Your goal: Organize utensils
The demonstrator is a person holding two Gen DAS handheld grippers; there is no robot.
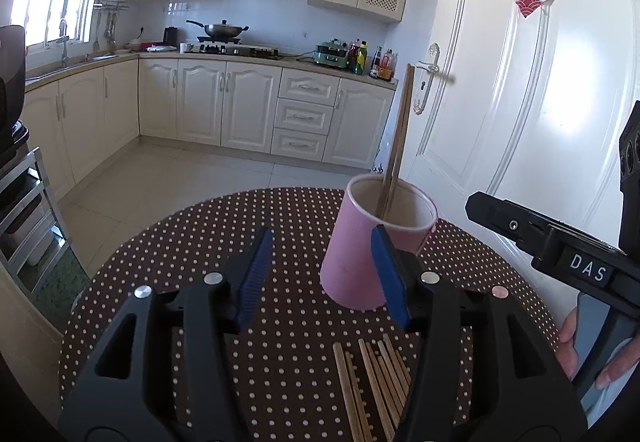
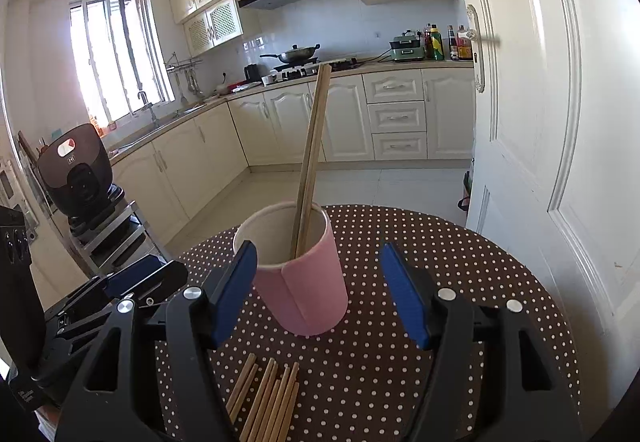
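A pink cup (image 1: 352, 258) (image 2: 308, 282) stands upright on the round dotted table (image 1: 180, 262) (image 2: 460, 262). Two wooden chopsticks (image 1: 400, 138) (image 2: 312, 146) lean inside it. Several loose chopsticks (image 1: 372, 382) (image 2: 268, 398) lie flat on the table close in front of the cup, under both tools. My left gripper (image 1: 322, 236) is open with nothing between its blue pads; the cup sits just beyond its right finger. My right gripper (image 2: 318, 249) is open too, with the cup standing past its fingertips and neither pad pressing on it.
A white door (image 1: 520, 102) stands close behind the table on the right. A rice cooker (image 2: 76, 170) sits on a metal rack at the left. A hand (image 1: 568, 342) grips the right tool's black body (image 1: 560, 246). Kitchen cabinets line the far walls.
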